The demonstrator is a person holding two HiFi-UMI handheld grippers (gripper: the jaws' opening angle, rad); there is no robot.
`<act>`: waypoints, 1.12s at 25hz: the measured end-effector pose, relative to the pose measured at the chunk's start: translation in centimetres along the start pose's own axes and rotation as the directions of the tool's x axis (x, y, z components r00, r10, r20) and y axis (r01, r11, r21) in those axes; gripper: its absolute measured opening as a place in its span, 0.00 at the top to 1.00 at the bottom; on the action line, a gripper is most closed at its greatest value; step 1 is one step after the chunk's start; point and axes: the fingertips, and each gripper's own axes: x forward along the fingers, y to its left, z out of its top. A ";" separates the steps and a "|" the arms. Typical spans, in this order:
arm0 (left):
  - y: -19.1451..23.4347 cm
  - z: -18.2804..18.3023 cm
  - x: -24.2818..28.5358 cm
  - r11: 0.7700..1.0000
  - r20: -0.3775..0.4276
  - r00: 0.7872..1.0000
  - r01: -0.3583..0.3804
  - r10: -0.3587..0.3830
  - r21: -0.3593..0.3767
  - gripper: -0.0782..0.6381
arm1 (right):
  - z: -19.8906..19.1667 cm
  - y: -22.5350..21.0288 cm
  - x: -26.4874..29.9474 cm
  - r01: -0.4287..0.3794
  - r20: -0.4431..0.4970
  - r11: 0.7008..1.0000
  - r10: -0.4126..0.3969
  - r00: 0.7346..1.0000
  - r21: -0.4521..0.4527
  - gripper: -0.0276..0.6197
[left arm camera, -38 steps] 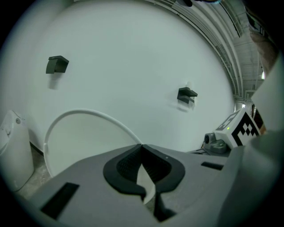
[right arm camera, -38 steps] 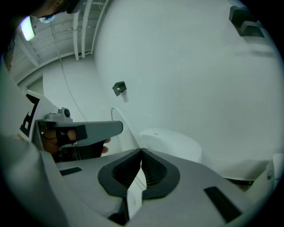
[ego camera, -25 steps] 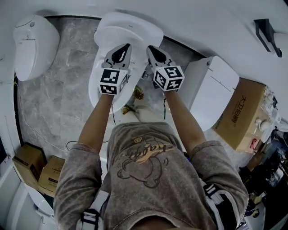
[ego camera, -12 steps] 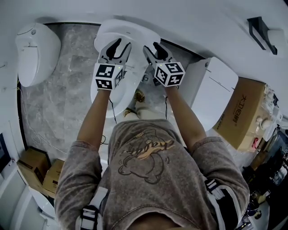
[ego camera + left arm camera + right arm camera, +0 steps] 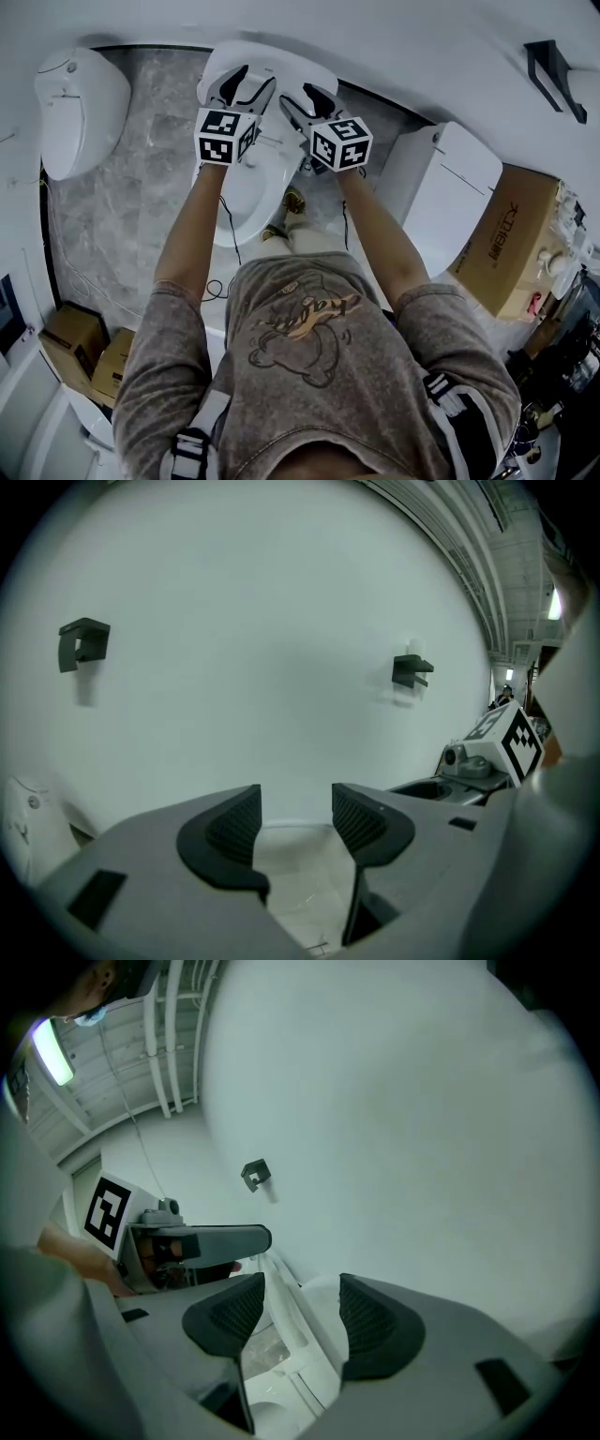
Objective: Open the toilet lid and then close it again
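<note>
The white toilet [image 5: 246, 192] stands against the wall at top centre of the head view. Its wide rear part [image 5: 281, 64] looks like the raised lid, though I cannot tell for sure. My left gripper [image 5: 242, 89] and right gripper [image 5: 298, 101] hover side by side over that rear part. Both sets of jaws are opening. Nothing is pressed between the left gripper's [image 5: 295, 822] pads; white porcelain lies beyond them. A slanted white toilet edge [image 5: 292, 1335] shows through the gap of the right gripper [image 5: 300, 1312], clear of both pads.
Another white toilet [image 5: 80, 108] stands at the left and a third [image 5: 450, 192] at the right, beside a cardboard box [image 5: 511, 239]. More boxes [image 5: 75, 352] sit at bottom left. A black cable [image 5: 220, 281] trails on the marble floor. Dark brackets [image 5: 82, 644] hang on the wall.
Both grippers have moved toward the wall, up the picture, over the toilet's rear part. Their jaws, shut a second ago, now stand apart.
</note>
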 end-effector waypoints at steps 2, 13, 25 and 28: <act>0.2 -0.4 0.3 1.000 -0.016 1.000 0.003 -0.003 -0.003 0.57 | -0.3 0.5 0.6 -0.021 -0.010 1.000 0.021 1.000 0.007 0.57; 0.1 -1.0 -0.8 1.000 -0.050 0.999 -0.007 0.006 -0.005 0.57 | -1.4 3.1 1.0 -0.058 -0.020 0.998 0.059 0.998 0.014 0.57; -1.2 -3.3 -10.0 0.999 0.014 1.000 0.024 -0.024 -0.024 0.58 | -4.4 10.5 -2.0 -0.019 0.011 0.999 0.019 1.000 -0.037 0.58; -1.9 -4.7 -13.1 0.999 0.027 0.999 0.034 -0.034 -0.031 0.60 | -6.0 12.8 -3.2 0.002 0.010 0.999 -0.001 1.000 -0.038 0.58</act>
